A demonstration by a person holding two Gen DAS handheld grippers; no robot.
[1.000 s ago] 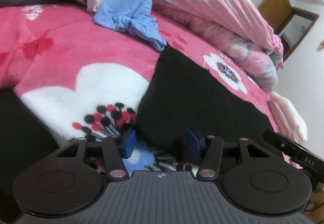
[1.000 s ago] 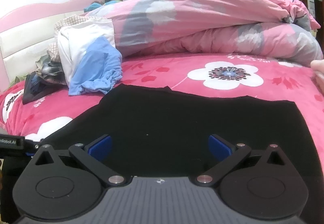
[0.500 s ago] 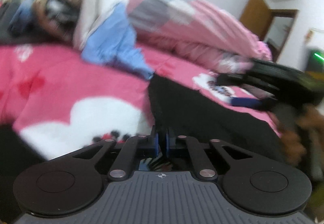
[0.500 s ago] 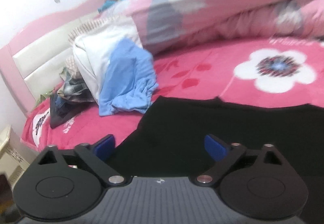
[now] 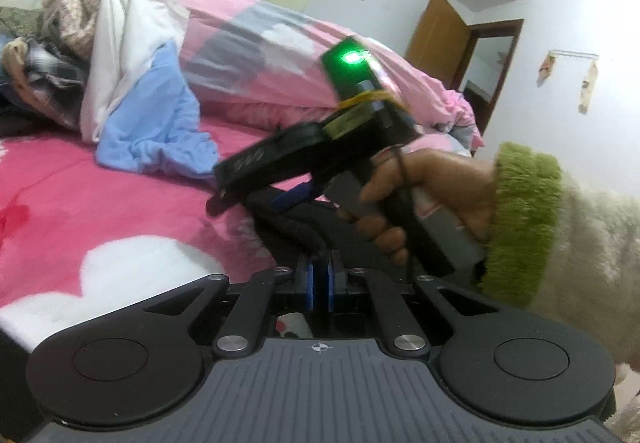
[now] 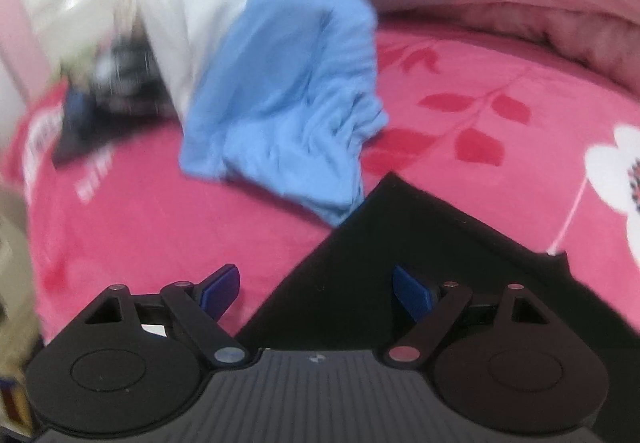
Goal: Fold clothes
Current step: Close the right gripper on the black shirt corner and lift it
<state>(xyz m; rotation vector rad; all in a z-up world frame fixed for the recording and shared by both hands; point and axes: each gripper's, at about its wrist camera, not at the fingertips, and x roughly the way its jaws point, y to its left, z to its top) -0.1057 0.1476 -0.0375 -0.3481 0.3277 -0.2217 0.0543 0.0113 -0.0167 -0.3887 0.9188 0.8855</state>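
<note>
there, right hand [image 5: 424, 199] low over black garment [image 6: 420, 263], right gripper [image 6: 316, 291] tilted downward

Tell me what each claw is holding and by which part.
The left claw is shut on the near edge of the black cloth garment. The right claw holds nothing; its jaws are closing over the garment's corner.

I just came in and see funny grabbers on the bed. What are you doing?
A person is folding clothes with a grabber in each hand. The left gripper is shut on the near edge of a black garment spread on the pink bed cover. The right gripper hangs over that garment's corner, its jaws closing a little but not pinching it yet. A blue garment waits in the pile behind.
</note>
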